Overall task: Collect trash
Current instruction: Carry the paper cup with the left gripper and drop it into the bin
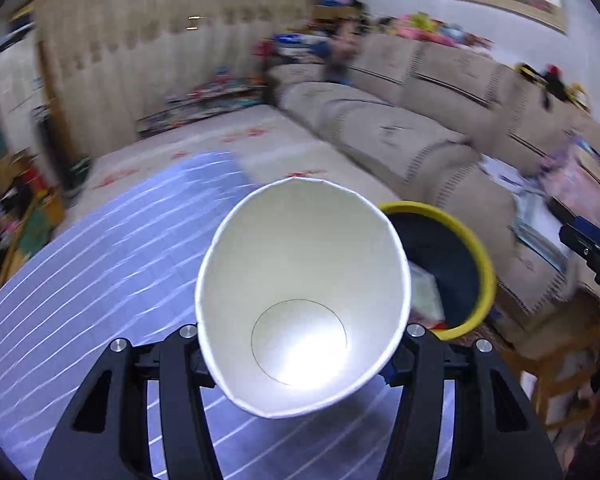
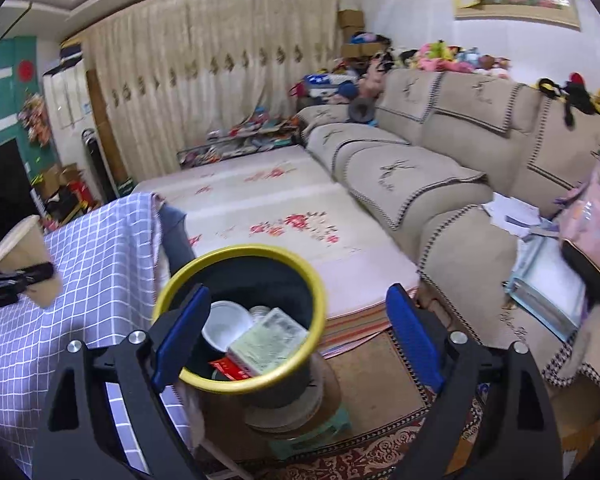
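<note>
My left gripper [image 1: 300,354] is shut on a white paper cup [image 1: 300,280], squeezed oval, its mouth facing the camera, above the checked tablecloth. The cup also shows in the right wrist view [image 2: 24,256], held by the left gripper at the far left. A black trash bin with a yellow rim [image 1: 480,264] stands just right of the cup. In the right wrist view the bin [image 2: 240,252] sits below my open, empty right gripper [image 2: 296,320]; it holds a white bowl [image 2: 226,326], a pale carton [image 2: 268,340] and a red wrapper [image 2: 228,368].
A table with a purple checked cloth [image 2: 100,248] is left of the bin. A beige sofa [image 2: 440,168] runs along the right, with papers and a pink bag [image 2: 588,220]. A floral mat [image 2: 268,208] lies behind. A patterned rug [image 2: 380,368] lies under the bin.
</note>
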`<state>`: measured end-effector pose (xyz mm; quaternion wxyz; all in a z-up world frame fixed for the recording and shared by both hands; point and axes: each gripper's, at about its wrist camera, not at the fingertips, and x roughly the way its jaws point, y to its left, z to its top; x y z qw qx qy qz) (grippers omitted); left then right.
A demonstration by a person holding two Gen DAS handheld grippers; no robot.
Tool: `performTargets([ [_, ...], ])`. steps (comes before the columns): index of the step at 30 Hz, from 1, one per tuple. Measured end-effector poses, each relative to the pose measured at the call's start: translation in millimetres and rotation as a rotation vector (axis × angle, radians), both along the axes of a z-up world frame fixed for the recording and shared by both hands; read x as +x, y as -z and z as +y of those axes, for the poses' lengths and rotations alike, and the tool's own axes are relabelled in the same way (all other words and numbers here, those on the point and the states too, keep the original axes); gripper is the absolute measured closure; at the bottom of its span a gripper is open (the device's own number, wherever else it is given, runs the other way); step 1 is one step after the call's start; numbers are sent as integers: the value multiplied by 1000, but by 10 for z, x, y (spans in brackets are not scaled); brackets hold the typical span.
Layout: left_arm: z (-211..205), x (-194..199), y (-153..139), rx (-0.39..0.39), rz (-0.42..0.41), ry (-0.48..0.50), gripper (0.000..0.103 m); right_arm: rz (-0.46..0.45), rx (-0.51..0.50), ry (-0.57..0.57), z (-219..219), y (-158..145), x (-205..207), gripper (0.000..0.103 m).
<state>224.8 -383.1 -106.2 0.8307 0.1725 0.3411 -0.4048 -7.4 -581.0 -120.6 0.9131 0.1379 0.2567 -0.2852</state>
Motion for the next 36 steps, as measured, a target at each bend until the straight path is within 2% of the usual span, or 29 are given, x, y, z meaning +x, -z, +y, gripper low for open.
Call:
performTargets([
  [5, -847, -166, 179, 59, 54, 123, 48, -14, 8, 27, -116, -2, -163, 18],
  [8, -1275, -207, 349, 115, 86, 155, 48, -18, 19, 38, -173, 19, -223, 18],
  [15, -1816, -123, 710, 231, 122, 186, 45, -24, 38, 63, -260, 74, -333, 18],
  [17, -1927, -92, 784, 241, 127, 182, 34, -27, 40, 66, -272, 69, -342, 18],
  [20, -2074, -67, 895, 262, 124, 182, 23, -30, 45, 65, -264, 60, -330, 18],
  [22, -2088, -44, 934, 260, 135, 167, 23, -34, 48, 55, -247, 43, -313, 18],
  [25, -1891, -35, 809, 211, 156, 144, 22, -36, 48, 33, -187, 17, -259, 17],
  [28, -1456, -118, 528, 134, 109, 102, 12, -34, 49, -9, -74, 8, -177, 17],
  [31, -873, -238, 220, 63, 48, 45, 5, -35, 58, -58, 59, 3, -78, 17],
  [33, -366, -324, 21, 17, 20, -28, 5, -29, 61, -95, 184, -18, 2, 17],
  [36, 368, -445, -186, -34, 22, -141, 5, -42, 57, -172, 453, -104, 92, 15],
])
